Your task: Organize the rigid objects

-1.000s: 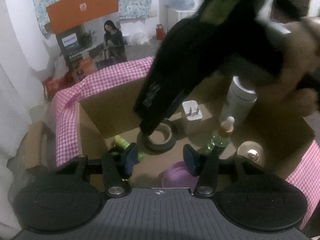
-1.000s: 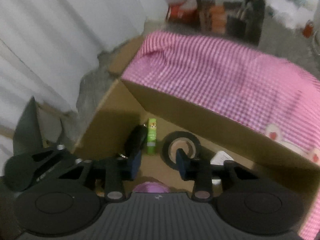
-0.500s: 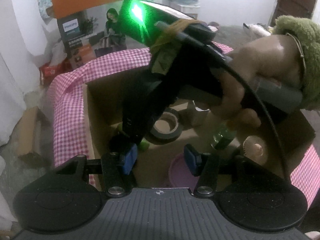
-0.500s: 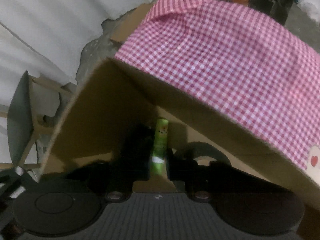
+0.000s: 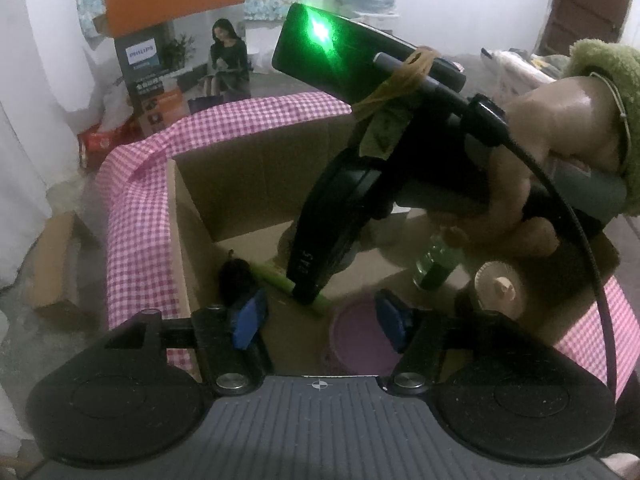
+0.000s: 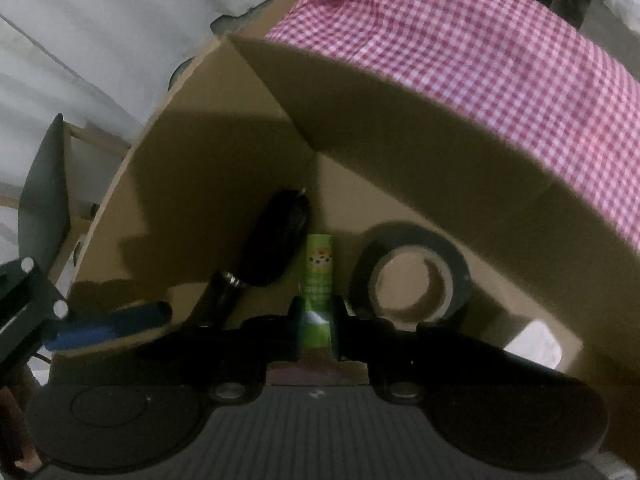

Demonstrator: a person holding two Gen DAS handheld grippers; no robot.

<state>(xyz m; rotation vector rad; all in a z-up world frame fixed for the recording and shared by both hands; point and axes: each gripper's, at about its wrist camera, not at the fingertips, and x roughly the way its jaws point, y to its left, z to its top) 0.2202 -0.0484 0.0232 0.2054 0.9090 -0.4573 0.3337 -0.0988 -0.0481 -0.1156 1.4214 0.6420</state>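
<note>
A cardboard box draped with pink checked cloth holds the loose objects. My right gripper reaches steeply down into it and is shut on a small green tube lying on the box floor. In the left wrist view the right gripper shows as a black tool in a hand, its tips on the green tube. My left gripper hovers over the box's near edge, jaws opening, with nothing between the blue pads. A purple lid lies below it.
A black tape roll lies right of the tube, a dark oblong object to its left in the corner. A white charger, a green bottle and a cream round piece sit further right. Printed boxes stand behind.
My right gripper sank into the box corner and closed on the green tube. The left gripper's jaws spread wider while that hand stayed in place.
</note>
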